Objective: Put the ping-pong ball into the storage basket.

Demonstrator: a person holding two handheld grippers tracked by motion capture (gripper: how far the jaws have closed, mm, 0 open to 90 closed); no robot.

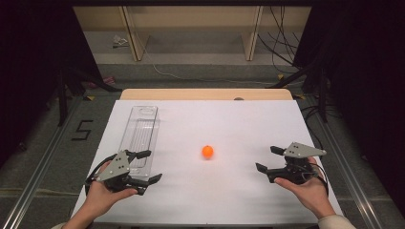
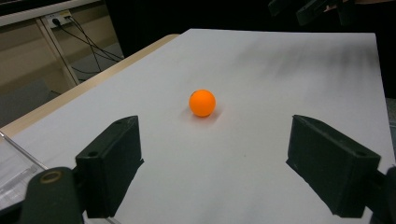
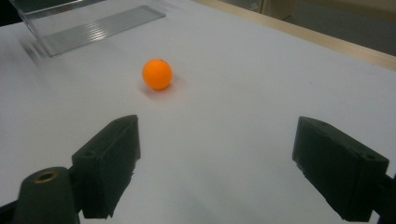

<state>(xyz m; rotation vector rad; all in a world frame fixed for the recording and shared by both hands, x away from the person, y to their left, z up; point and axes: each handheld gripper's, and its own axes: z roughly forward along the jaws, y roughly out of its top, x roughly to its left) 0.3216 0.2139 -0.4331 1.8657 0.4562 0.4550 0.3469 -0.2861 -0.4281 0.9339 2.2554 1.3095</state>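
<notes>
high view shows the white table [image 1: 205, 200], then a clear tray [image 1: 139, 136] at its left; 2 grippers, left gripper [image 1: 145, 167] and right gripper [image 1: 267, 159], both agape and empty; orange ball [image 1: 207, 151] midway between, about equally near each.

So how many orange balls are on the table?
1. The orange ball sits alone near the middle of the white table, right of the clear tray. The tray looks empty, and none seem hidden.
</notes>
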